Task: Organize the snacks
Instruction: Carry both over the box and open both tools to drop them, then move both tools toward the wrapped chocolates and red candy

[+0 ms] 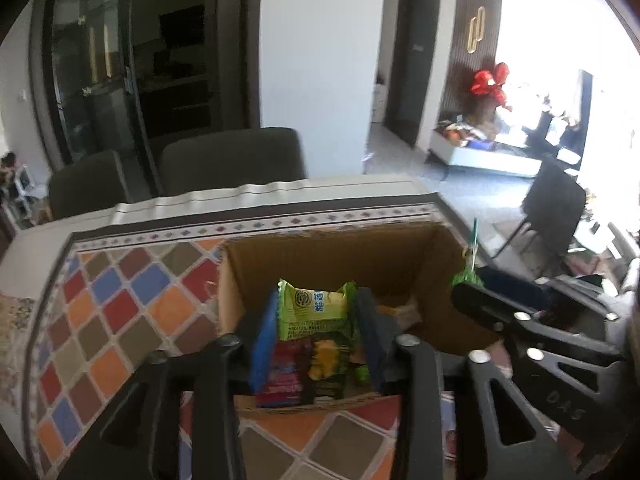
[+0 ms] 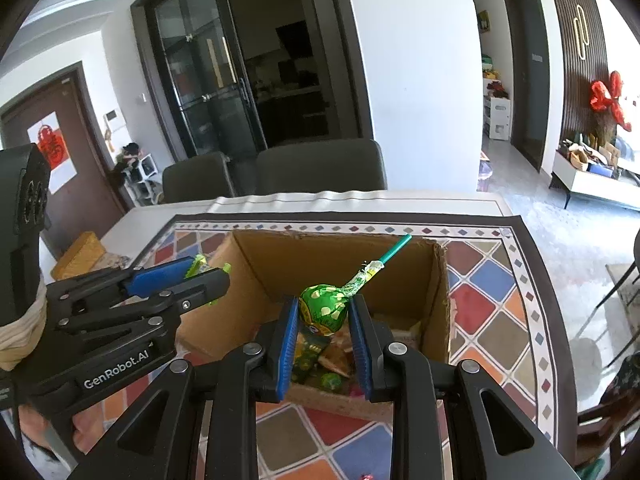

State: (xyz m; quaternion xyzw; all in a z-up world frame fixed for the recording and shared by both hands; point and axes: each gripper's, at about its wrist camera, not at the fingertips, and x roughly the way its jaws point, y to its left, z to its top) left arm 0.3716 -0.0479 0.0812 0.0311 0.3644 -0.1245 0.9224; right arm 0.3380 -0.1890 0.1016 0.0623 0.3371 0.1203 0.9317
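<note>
An open cardboard box (image 1: 400, 264) (image 2: 408, 272) stands on the table with several snack packets in its bottom. My left gripper (image 1: 316, 312) is shut on a green snack packet (image 1: 316, 316) and holds it over the box's near left part. It also shows in the right wrist view (image 2: 200, 276), at the box's left wall. My right gripper (image 2: 324, 312) is shut on a green wrapped lollipop (image 2: 324, 308) with a green stick, held over the box's near edge. The right gripper appears in the left wrist view (image 1: 472, 292) at the box's right side.
A patterned tablecloth (image 2: 492, 296) of coloured diamonds covers the table. Two dark chairs (image 2: 316, 168) stand behind the far edge. A yellow packet (image 2: 80, 252) lies at the table's left. A small red item (image 2: 366, 476) lies near the front edge.
</note>
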